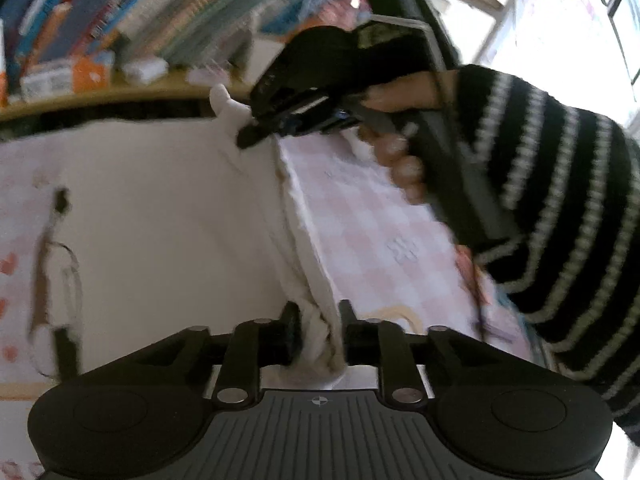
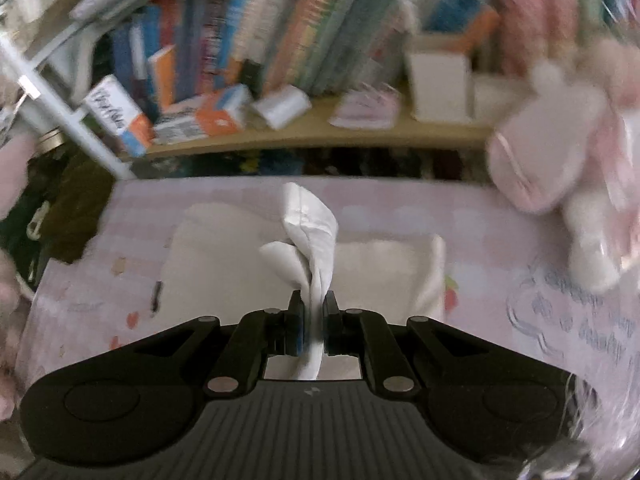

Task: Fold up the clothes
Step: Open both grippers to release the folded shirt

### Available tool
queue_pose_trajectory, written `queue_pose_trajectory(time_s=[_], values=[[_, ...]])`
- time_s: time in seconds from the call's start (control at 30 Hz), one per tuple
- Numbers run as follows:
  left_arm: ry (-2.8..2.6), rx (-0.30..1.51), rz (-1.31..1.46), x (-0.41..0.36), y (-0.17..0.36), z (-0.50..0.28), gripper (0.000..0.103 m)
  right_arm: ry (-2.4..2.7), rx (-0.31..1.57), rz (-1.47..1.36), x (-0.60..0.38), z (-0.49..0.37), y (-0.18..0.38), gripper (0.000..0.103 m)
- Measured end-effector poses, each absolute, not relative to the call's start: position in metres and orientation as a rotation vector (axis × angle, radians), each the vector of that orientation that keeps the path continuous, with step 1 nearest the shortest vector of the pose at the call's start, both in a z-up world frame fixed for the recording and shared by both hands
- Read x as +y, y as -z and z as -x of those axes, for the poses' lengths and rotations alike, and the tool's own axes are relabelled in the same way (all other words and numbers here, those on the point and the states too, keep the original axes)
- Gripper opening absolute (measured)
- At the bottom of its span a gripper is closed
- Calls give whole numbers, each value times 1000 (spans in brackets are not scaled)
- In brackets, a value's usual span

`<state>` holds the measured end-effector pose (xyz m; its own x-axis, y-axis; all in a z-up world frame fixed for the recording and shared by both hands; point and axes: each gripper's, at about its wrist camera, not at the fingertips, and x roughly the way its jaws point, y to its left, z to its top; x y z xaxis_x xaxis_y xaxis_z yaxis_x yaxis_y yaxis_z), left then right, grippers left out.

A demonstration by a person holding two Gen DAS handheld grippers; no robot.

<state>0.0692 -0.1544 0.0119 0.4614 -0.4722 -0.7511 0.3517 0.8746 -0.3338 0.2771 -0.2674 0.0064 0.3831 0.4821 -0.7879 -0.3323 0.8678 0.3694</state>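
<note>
Cloth (image 2: 316, 240) pinched in right tongs (image 2: 313, 322); loose between left tongs (image 1: 320, 332).

White garment (image 1: 160, 208), cream-toned, spread mostly flat on the pink checked bedsheet (image 1: 372, 216). One edge bunched and lifted off the sheet; dark printed figure near the opposite side.
</note>
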Motion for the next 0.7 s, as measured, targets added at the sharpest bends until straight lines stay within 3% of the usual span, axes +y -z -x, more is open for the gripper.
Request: queue_pose_trajectory(time_s=[0.07,0.13,0.2,0.5,0.7], values=[[557,1004,184,-159,-6,-65,39,-467,1066,-211,-280,-277,9,11],[623,1031,248,-157,-2,-59,45,-397,1062,-233,-294,-272,20,20],[634,1027,266,-146,-1,-49,45,-369,1078,-264,-309,-266,26,35],[203,949,284,-24,9,-12,45,-535,1107,-340,-355,-166,8,36],[90,924,283,7,21,-3,47,-562,1150,-415,-354,-106,13,36]])
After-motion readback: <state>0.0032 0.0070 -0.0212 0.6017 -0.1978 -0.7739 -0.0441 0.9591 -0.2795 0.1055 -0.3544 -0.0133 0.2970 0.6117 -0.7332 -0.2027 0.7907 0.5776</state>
